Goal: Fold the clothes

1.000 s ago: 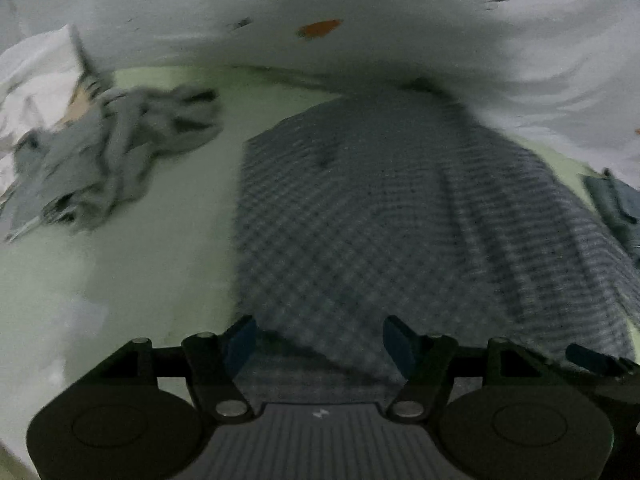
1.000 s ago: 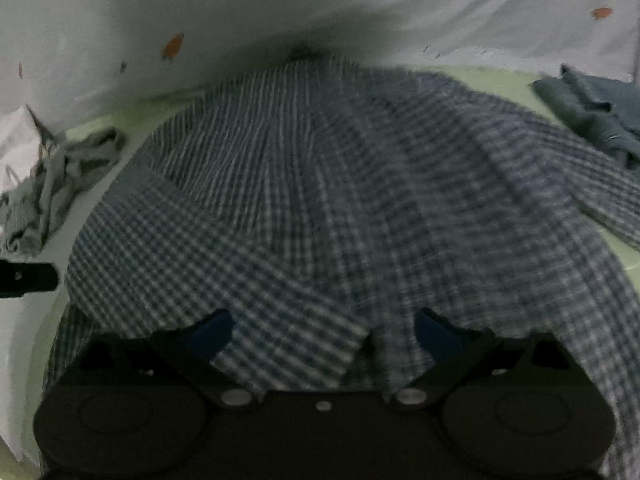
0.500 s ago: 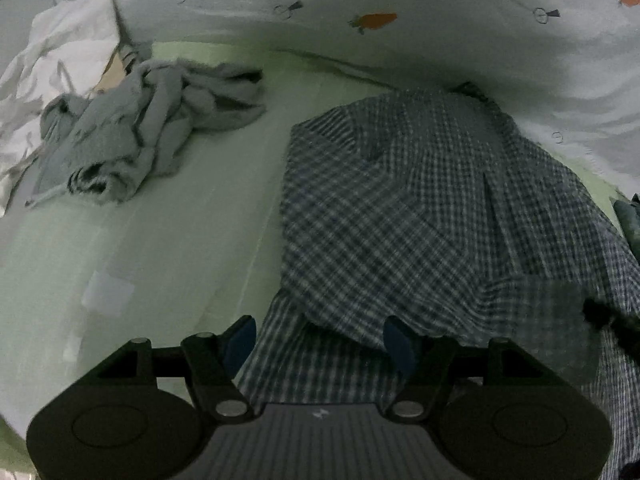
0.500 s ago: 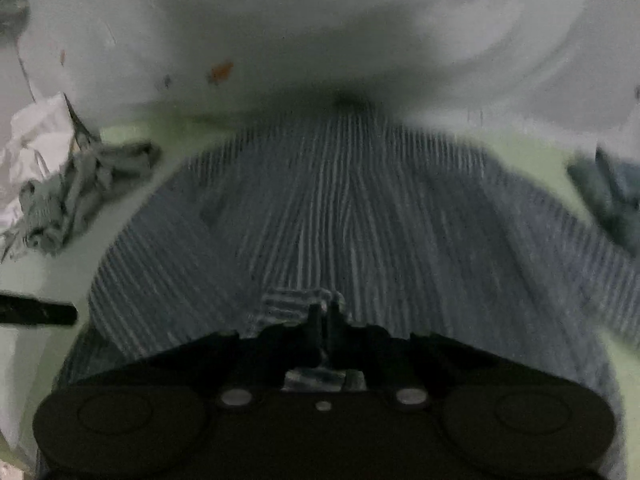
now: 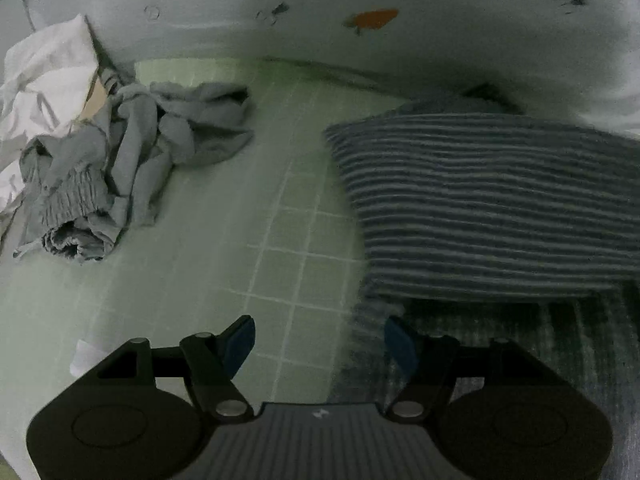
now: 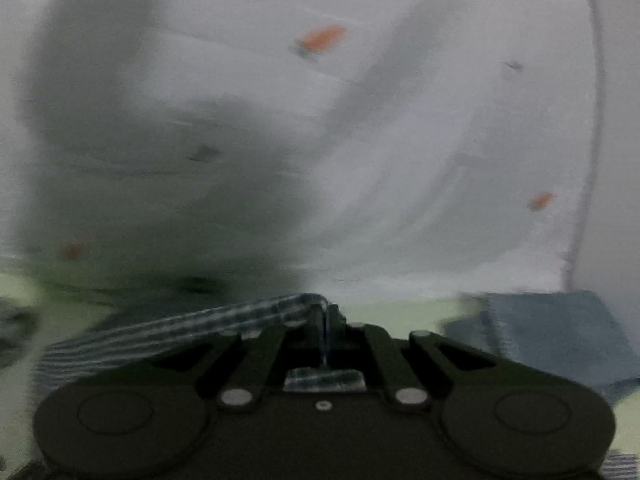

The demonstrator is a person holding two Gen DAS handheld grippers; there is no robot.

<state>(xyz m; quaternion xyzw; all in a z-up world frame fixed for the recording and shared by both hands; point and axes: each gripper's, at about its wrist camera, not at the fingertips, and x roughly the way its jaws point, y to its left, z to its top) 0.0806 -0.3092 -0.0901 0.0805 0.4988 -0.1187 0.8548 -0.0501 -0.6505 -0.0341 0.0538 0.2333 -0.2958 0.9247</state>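
Item one: my left tongs (image 5: 318, 340), spread, blue pads bare, nothing between them. They hang over the pale green checked sheet (image 5: 224, 240) of the bed, with the hem of the checked shirt (image 5: 492, 204) just off the right pad.

Item two: the checked shirt, blue and white, the piece being folded. In the left wrist view it fills the 2 to 4 o'clock part of the picture, smeared into stripes by blur, one layer lying over a darker layer at 5 o'clock. Its left edge runs from 1 o'clock down to the right pad.

Item three: my right tongs (image 6: 324, 332), pressed together and pinching a fold of the checked shirt. The cloth trails from the fingertips toward 9 o'clock in a taut band, and a scrap shows behind the fingers. This view is heavily blurred.

Item four: crumpled grey garment (image 5: 132, 160), at 10 o'clock in the left view, well apart from the shirt, ribbed cuff nearest me.

Item five: white cloth (image 5: 44, 76), bunched at 9 to 10 o'clock, touching the grey garment.

Item six: white quilt with orange carrot print (image 5: 400, 4), along 12 o'clock in both views.

Item seven: folded blue-grey garment (image 6: 560, 336), at 3 to 4 o'clock in the right view, lying on the green sheet.
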